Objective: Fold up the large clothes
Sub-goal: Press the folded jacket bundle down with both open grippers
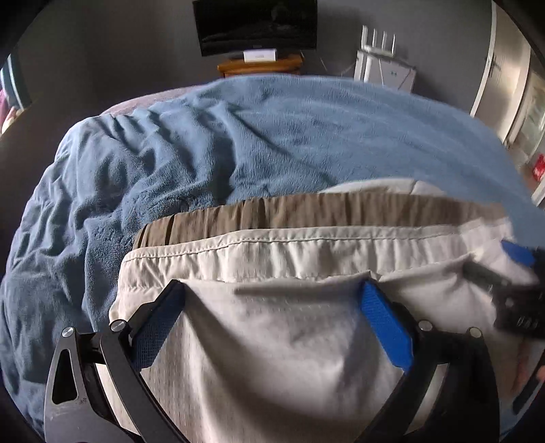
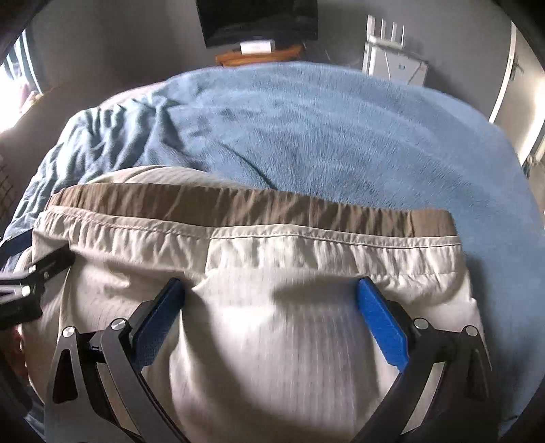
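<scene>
A pair of white shorts (image 1: 272, 334) with an elastic waistband and a brown inner band (image 1: 306, 211) lies on a blue blanket (image 1: 204, 143). My left gripper (image 1: 272, 289) is open, its blue fingers spread wide over the white fabric just below the waistband. The right gripper shows at the right edge of the left wrist view (image 1: 517, 289). In the right wrist view the shorts (image 2: 272, 340) fill the foreground and my right gripper (image 2: 270, 286) is open over the fabric, holding nothing. The left gripper shows at that view's left edge (image 2: 30, 276).
The blue blanket (image 2: 340, 136) covers the bed beyond the shorts, rumpled at the left. A dark TV (image 1: 255, 25) on a wooden stand (image 1: 260, 64) and a white drying rack (image 1: 381, 61) stand past the bed's far edge. A door frame (image 1: 483, 75) is at right.
</scene>
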`<state>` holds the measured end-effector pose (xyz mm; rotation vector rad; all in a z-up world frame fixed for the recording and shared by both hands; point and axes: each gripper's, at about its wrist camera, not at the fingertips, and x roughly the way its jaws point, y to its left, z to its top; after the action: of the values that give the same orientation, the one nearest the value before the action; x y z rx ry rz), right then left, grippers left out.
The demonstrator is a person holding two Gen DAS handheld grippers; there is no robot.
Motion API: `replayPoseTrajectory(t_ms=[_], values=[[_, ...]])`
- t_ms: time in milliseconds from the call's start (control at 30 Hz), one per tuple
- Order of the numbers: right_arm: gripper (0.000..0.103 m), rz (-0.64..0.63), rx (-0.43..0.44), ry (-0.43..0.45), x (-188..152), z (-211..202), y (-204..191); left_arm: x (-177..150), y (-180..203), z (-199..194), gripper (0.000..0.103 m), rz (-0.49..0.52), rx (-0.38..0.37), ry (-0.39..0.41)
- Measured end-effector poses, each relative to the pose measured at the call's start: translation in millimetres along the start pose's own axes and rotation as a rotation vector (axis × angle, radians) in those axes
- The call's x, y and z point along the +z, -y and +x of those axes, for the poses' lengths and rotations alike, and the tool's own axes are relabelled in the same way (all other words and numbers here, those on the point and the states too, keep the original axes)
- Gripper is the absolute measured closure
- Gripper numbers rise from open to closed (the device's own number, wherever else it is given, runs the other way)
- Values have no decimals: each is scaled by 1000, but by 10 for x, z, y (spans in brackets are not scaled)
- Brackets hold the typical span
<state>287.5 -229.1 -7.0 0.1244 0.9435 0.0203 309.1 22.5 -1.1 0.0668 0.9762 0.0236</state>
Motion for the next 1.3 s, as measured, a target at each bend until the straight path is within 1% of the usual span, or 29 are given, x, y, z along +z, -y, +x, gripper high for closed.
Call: replayPoseTrajectory(t_ms=[67, 167, 300, 433, 633, 833, 1300], values=[[7, 4, -3, -30, 28, 115, -1, -1, -12, 102, 5, 11, 1, -26], [6, -11, -13, -42, 7, 227, -35, -41, -81, 262, 5, -4, -29, -79], [6, -19, -26, -98, -40, 423, -59, -100, -107, 437, 5, -8, -49, -125], [5, -30, -60, -108, -138, 518, -99, -183, -74, 559, 4, 3, -27, -135], [5, -29, -58, -120, -260, 605, -83, -268, -76, 627, 5, 11, -24, -154], [5, -34, -69, -103, -329, 637, -99, -300, -88, 678, 5, 12, -30, -158], [5, -36, -72, -100, -322, 658, -100, -257, -90, 828, 5, 7, -44, -151]])
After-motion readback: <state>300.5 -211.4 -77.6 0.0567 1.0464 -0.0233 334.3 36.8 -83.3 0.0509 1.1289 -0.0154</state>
